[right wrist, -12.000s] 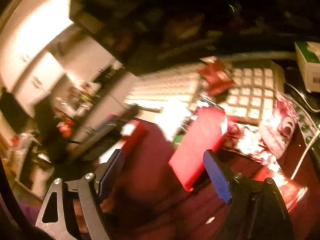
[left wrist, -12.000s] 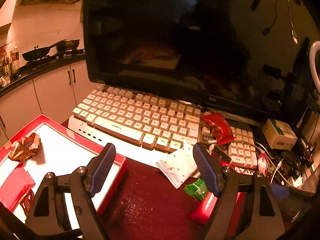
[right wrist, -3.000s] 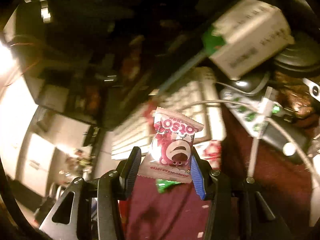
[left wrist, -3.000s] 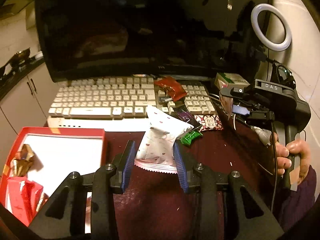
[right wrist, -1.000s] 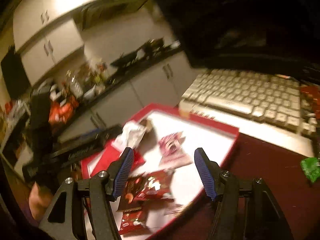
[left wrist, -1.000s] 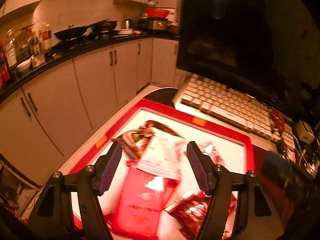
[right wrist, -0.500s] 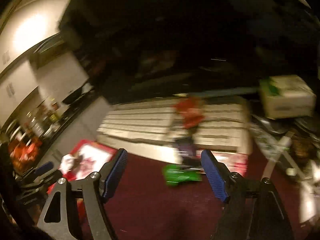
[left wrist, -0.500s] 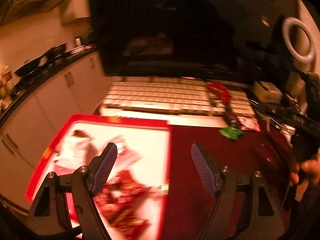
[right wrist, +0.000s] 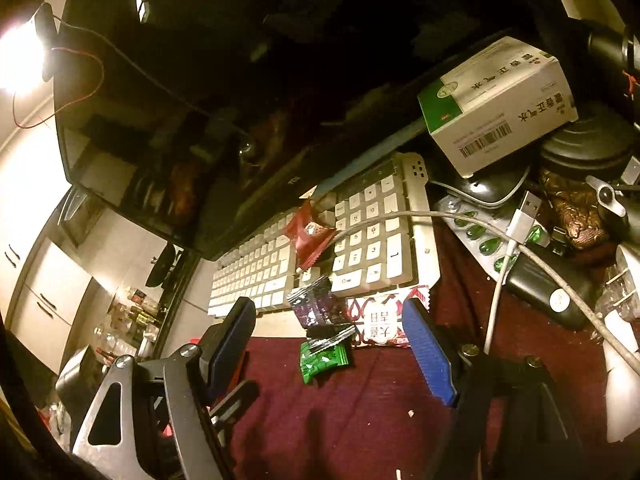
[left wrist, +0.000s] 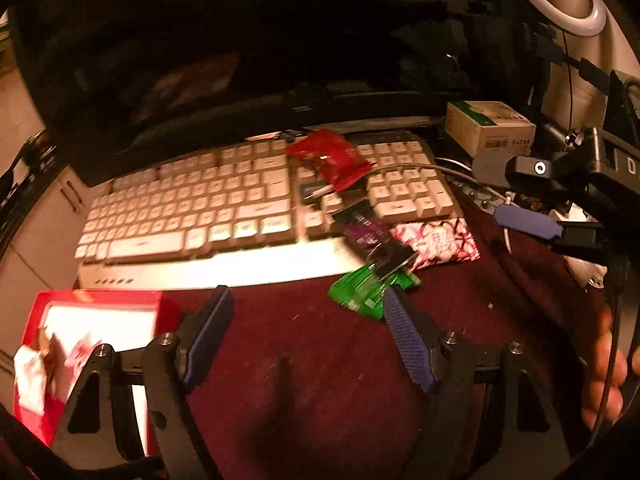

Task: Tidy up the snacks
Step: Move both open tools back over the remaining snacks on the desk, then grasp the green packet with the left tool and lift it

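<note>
Several snack packets lie at the keyboard's near right corner on the dark red cloth: a green packet [left wrist: 372,286] [right wrist: 324,356], a purple packet [left wrist: 370,236] [right wrist: 316,306] and a pink-and-white packet [left wrist: 436,242] [right wrist: 378,322]. A red packet [left wrist: 332,158] [right wrist: 310,236] rests on the keys. My left gripper [left wrist: 307,296] is open and empty, its right finger just below the green packet. My right gripper [right wrist: 328,308] is open, hovering short of the purple and green packets. The red tray [left wrist: 100,300] at lower left holds several snacks. One of the right gripper's pads [left wrist: 528,222] shows at right.
A white keyboard [left wrist: 192,208] lies under a dark monitor [left wrist: 240,60]. A green-and-white box [right wrist: 496,100], a white USB cable [right wrist: 520,220], a blister pack [right wrist: 480,236] and dark gadgets crowd the right. A ring light [left wrist: 560,8] stands behind; a hand [left wrist: 604,368] shows at far right.
Both grippers swung away from the red tray, where they had let go of their packets, and now face the remaining packets by the keyboard. Both jaws stand a little wider.
</note>
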